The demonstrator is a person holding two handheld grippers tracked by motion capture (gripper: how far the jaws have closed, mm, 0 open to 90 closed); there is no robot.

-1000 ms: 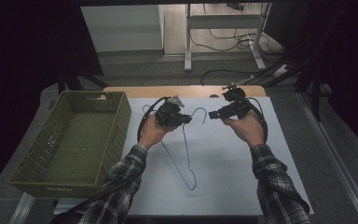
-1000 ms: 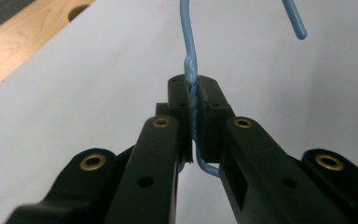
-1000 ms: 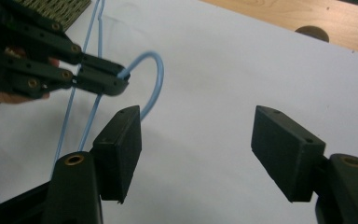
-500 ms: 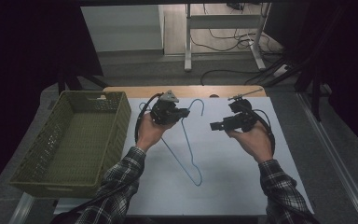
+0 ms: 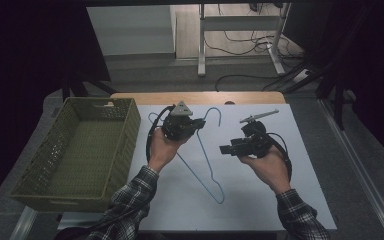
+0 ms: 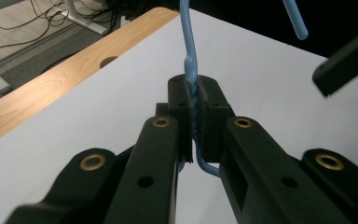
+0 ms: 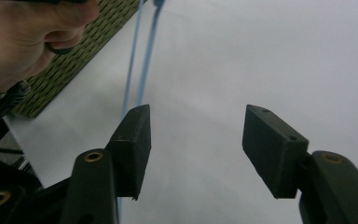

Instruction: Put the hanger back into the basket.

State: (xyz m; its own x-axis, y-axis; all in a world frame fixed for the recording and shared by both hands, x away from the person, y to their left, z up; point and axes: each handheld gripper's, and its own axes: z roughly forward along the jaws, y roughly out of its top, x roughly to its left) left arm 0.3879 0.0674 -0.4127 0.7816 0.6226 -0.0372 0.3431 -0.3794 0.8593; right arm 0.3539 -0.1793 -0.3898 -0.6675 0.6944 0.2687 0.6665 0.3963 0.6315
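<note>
Blue wire hanger [image 5: 203, 161] is pinched at its twisted neck by the left gripper [image 6: 194, 122], jaws pressed onto the wire, its hook up and its far corner low over the white sheet [image 5: 260, 200] on the bench. Right gripper [image 7: 196, 140] hangs just beside it, jaws spread with nothing between them after closing partway. Green basket [image 5: 75, 150] stands left

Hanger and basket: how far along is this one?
Done: the left gripper is shut on the twisted neck of the blue hanger. In hand: the hanger hangs over the white mat, while the right gripper is open and holds nothing. Left: the green basket looks empty.
</note>
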